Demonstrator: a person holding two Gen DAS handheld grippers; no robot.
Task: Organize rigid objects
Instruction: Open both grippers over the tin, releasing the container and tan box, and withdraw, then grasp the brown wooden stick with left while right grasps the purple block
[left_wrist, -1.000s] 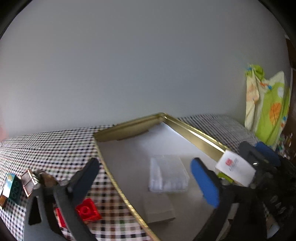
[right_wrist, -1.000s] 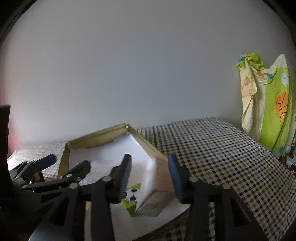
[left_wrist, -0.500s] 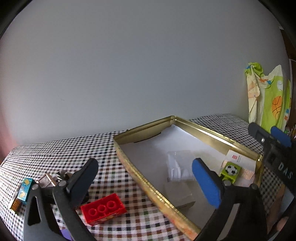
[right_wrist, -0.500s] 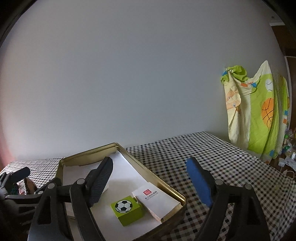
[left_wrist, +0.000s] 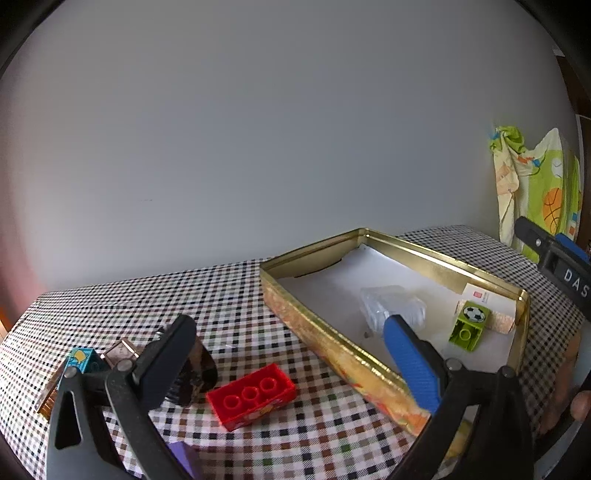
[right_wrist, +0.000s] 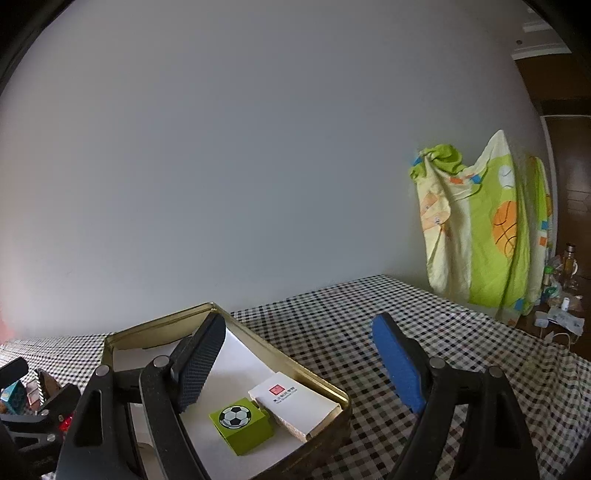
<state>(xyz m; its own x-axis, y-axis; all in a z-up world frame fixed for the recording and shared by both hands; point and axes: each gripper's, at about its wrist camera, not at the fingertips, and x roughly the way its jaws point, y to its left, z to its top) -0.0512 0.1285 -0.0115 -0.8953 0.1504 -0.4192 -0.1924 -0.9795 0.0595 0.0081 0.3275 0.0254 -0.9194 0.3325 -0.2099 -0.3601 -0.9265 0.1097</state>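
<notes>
Gold tin (left_wrist: 436, 258) holds one green block (left_wrist: 467, 330), one white box (right_wrist: 295, 400); both claws gape empty.

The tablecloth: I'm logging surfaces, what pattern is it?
The tablecloth has a small black-and-white check, clearest in the right wrist view.

A lived-in room of a home. A table under a black-and-white checked cloth (right_wrist: 436, 332) stands against a plain pale wall (right_wrist: 258, 166). To the right of the table hangs a child's green and cream blanket (right_wrist: 484, 225) printed with balls. Beyond the blanket, bottles and small household clutter (right_wrist: 565, 288) sit before dark wooden panelling (right_wrist: 569, 162).
</notes>
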